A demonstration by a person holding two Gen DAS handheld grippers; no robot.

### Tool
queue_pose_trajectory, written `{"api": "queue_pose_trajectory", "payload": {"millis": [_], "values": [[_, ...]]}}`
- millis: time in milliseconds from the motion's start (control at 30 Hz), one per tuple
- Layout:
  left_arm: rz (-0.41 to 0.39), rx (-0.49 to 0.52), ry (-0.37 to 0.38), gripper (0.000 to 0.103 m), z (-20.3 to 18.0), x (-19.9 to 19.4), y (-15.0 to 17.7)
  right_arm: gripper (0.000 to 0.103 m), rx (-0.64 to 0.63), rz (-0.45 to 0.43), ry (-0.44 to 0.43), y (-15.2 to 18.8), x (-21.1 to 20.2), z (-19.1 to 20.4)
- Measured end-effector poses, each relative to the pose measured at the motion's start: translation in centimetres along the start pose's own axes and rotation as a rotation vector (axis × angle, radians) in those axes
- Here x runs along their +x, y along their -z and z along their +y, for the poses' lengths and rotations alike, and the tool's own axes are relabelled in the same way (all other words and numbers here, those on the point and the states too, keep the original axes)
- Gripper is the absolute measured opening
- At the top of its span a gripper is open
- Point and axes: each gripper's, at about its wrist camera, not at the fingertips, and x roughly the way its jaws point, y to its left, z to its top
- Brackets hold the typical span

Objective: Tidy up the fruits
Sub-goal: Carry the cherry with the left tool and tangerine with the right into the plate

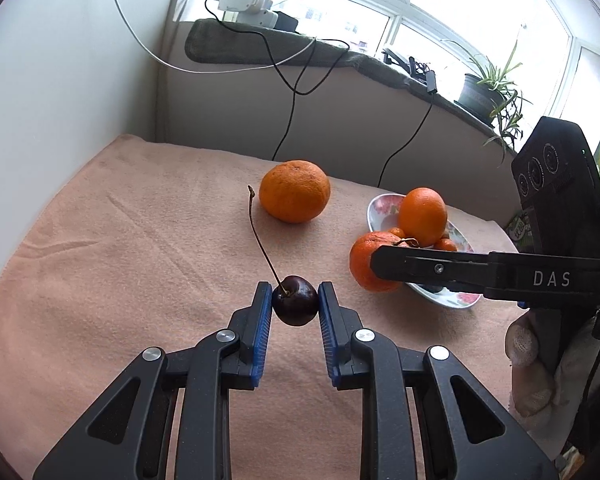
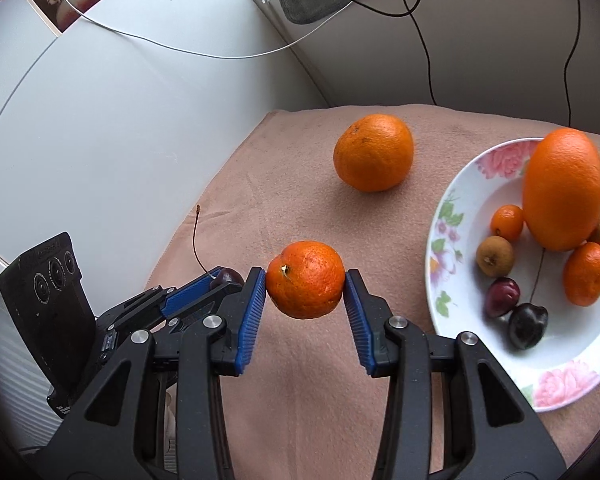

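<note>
Bare pink cloth (image 2: pixel 300 400) lies open at lower centre and centre left of the right wrist view, while a loose orange (image 2: pixel 373 153) at upper centre and the crowded floral plate (image 2: pixel 452 208) block the right.

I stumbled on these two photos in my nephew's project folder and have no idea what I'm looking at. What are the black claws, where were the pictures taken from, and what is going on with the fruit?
The claws are hand-held grippers, one in each of a person's hands, each with a wide-angle camera looking along its fingers. One picture comes from the left gripper, pinching a dark cherry by its sides. The other comes from the right gripper, squeezing a small mandarin. Each gripper also shows in the other's picture. Below is a table covered with a peach cloth. One orange lies loose on it. A flowered plate already holds a big orange, small citrus, brownish round fruits and dark cherries.
</note>
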Motion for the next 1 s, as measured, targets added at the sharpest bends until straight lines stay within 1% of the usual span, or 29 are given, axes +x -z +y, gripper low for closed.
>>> {"api": "queue_pose_trajectory", "payload": {"millis": [267,567,800,1000], "values": [[-0.001,0.038,0.045,0.022,-3.3,0.5,-0.2,0.042,0.034,-0.046,0.04,1.7,-4.3,-2.8],[0.016,0.081,0.099,0.022,-6.9,2.1,-0.6,0.042,0.088,-0.092,0.097,3.0,-8.9,-6.7],[0.032,0.111,0.124,0.022,-9.1,3.6,-0.9,0.042,0.127,-0.106,0.146,3.7,-10.7,-9.7],[0.051,0.128,0.126,0.022,-10.1,4.9,-1.0,0.042,0.154,-0.116,0.164,3.6,-11.3,-11.2]]}}
